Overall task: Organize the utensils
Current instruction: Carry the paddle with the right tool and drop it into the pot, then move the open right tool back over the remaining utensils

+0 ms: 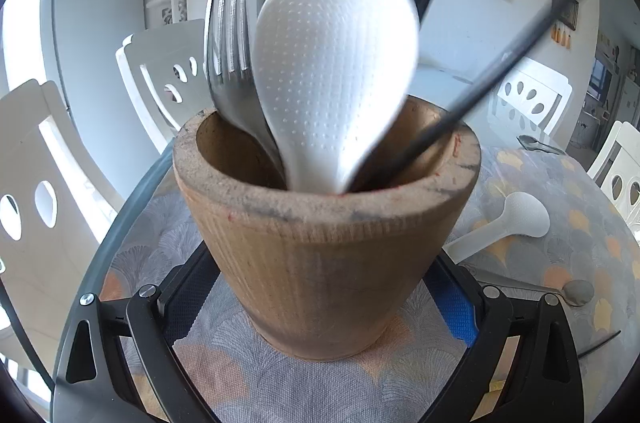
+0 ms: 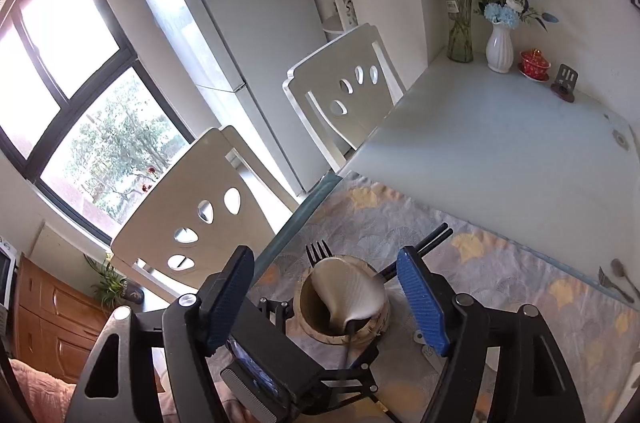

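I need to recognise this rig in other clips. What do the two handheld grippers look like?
Both grippers, left gripper and right gripper, have black plastic frames with silver bolts and triangular cut-outs. Their fingers carry blue ribbed pads. No sleeves or cables visible.

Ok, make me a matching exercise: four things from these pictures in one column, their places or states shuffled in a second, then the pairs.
Things:
1. brown wooden cup
2. silver metal fork
3. white dimpled plastic spoon
4. right tool

Places or states:
A. lying flat on the patterned tablecloth
B. open above the cup, holding nothing
C. between the left tool's blue pads
D. standing tines-up inside the cup

Pairs: 1-C, 2-D, 3-A, 4-B
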